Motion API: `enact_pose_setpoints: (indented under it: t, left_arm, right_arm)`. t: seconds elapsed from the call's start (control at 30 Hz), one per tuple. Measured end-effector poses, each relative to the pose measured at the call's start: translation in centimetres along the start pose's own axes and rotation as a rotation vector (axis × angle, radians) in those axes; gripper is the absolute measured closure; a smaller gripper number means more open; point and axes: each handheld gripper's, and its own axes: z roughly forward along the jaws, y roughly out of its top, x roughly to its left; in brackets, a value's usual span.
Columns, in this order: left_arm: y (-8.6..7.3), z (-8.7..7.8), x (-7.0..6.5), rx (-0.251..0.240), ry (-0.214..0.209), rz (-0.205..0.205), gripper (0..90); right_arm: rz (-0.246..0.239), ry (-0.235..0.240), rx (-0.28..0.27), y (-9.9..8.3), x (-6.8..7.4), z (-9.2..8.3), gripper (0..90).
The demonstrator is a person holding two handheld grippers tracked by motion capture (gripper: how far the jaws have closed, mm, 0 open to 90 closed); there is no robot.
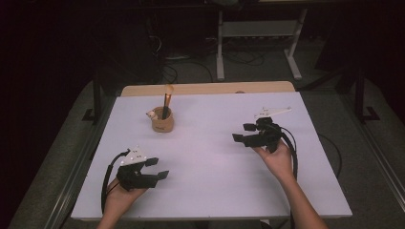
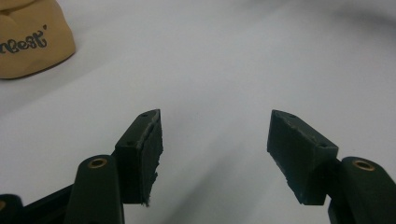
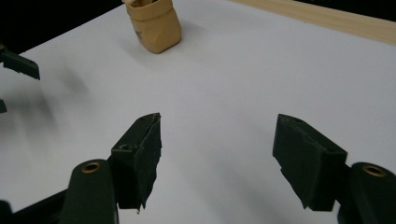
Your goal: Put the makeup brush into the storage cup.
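Observation:
A tan cup [image 1: 163, 121] stands on the white table [image 1: 210, 167] at the back left of centre, with a brush [image 1: 167, 98] upright in it and a small white figure on its rim. The same cup [image 2: 32, 42] sits at the upper left of the left gripper view, and the cup [image 3: 154, 25] is at the top of the right gripper view. My left gripper [image 1: 158, 168] rests near the front left, jaws open, nothing between them. At the right my right gripper [image 1: 243, 132] points left toward the cup, open and empty.
A wooden strip [image 1: 205, 88] runs along the table's far edge. Beyond it stand a white desk frame [image 1: 258, 43] and floor cables. Cables trail from both grippers. In the right gripper view the left gripper's jaw tip [image 3: 18, 64] shows at the left edge.

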Motion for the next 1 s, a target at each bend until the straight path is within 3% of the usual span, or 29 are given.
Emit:
enact_pose_setpoints:
  t: [0.53, 0.67, 1.0]
  left_arm:
    - [-0.1, -0.1, 0.1, 0.007, 0.007, 0.003, 33.4]
    - [-0.1, -0.1, 0.1, 0.007, 0.007, 0.002, 32.8]
    - [-0.2, 0.2, 0.1, 0.015, -0.004, -0.001, 32.1]
  right_arm:
    - [-0.027, -0.048, 0.022, -2.6, 0.8, -2.0, 31.3]
    - [-0.012, -0.039, 0.024, -3.4, 0.9, -2.8, 30.4]
    - [0.023, -0.073, 0.033, -5.9, 0.1, -4.4, 27.5]
